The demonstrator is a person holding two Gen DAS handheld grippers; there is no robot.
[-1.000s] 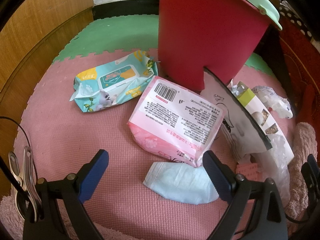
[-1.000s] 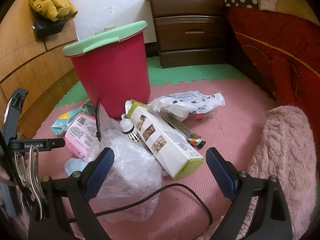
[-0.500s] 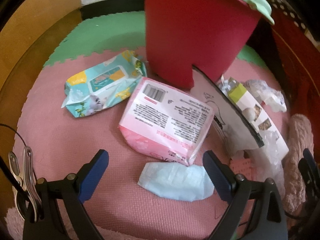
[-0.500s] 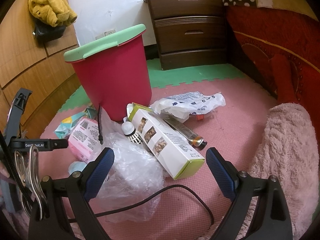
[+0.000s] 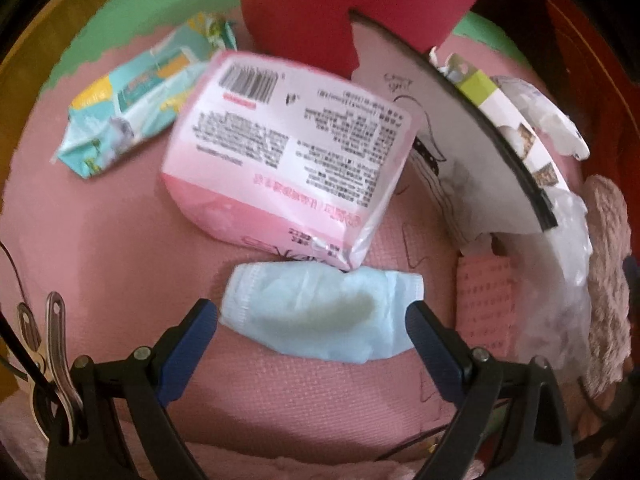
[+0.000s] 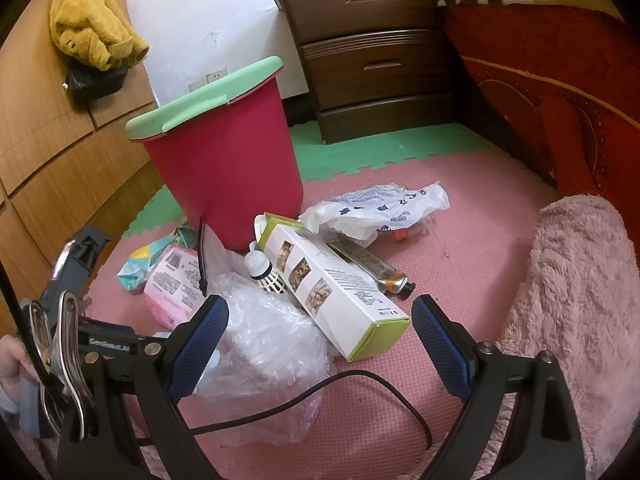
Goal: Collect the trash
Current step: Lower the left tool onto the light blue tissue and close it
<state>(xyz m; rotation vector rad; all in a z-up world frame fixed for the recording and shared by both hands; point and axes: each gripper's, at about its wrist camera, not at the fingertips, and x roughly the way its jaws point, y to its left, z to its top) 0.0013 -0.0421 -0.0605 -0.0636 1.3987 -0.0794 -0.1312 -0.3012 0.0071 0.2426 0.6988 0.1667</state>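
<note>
Red bin w/ green rim, pale-blue mask, pink mat.

Open right claw, white box, red bin

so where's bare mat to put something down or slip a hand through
Bare pink mat lies between the printed white bag, the fluffy pink rug and the green mat strip. Another bare patch sits left of the pink packet, below the wipes pack. Crowded: everything at the red bin's foot, from packet to white box.
</note>
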